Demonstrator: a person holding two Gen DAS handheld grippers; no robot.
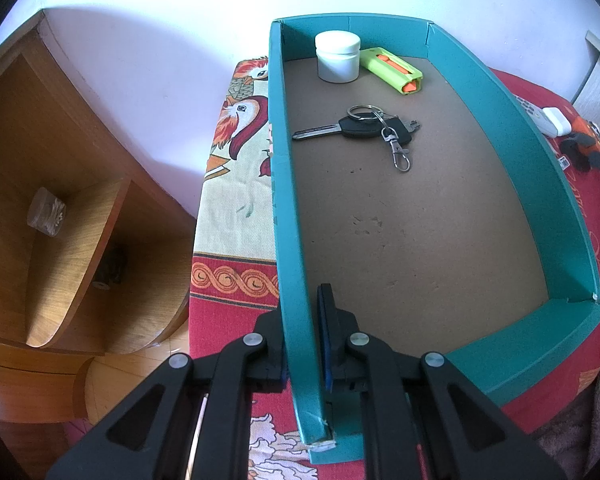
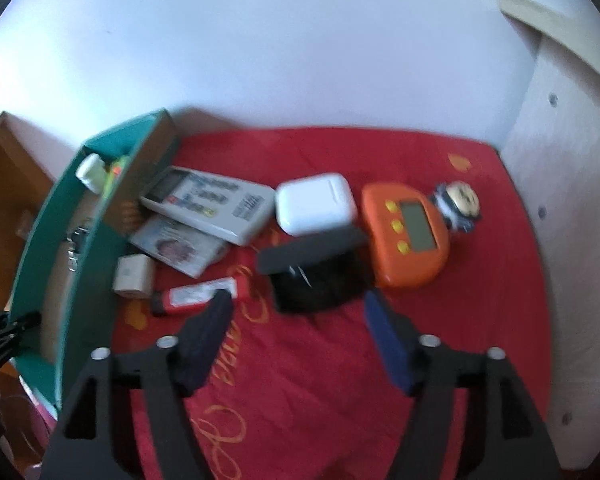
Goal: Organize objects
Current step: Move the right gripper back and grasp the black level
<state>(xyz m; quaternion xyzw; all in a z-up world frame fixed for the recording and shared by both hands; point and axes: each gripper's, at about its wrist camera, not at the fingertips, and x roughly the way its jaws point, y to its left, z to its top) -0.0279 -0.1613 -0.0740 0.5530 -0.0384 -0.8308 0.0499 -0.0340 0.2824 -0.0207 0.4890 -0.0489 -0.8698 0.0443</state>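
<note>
On a red patterned cloth (image 2: 480, 320) against a pale wall, a teal box (image 1: 540, 184) sits with the left gripper (image 1: 302, 344) clamped on its near left wall, one of the fingers (image 1: 334, 328) inside the box and the other outside, pressed tight against the cardboard. Inside the box, at the far end, stand a white jar (image 1: 337, 56) and, just beside it, a green and orange cutter (image 1: 392, 70); nearer the middle lies a bunch of keys (image 1: 364, 128) with a metal clip. The box's near corner is torn and partly hidden behind the gripper.

The right gripper (image 2: 300, 316) hangs above the cloth with its fingers spread wide and nothing between them. Its view is blurred. Beyond the fingers lie a black item (image 2: 316, 272) whose shape is hard to make out, a red marker-like tube (image 2: 200, 294), a small beige block (image 2: 134, 276), a card or packet (image 2: 180, 250) with print too smeared to read, a white remote control (image 2: 212, 204), a white earbud case (image 2: 314, 204), an orange device with a grey screen and yellow buttons (image 2: 406, 236), and a small round figure (image 2: 460, 204) at the far right. The remote overlaps the card and reaches the box's outer wall.

A wooden shelf unit (image 1: 60, 200) stands left of the bed or bench, holding a clear container (image 1: 46, 212); a darker thing below it cannot be identified. A pale board (image 2: 560, 240) is cut off at the right edge.
</note>
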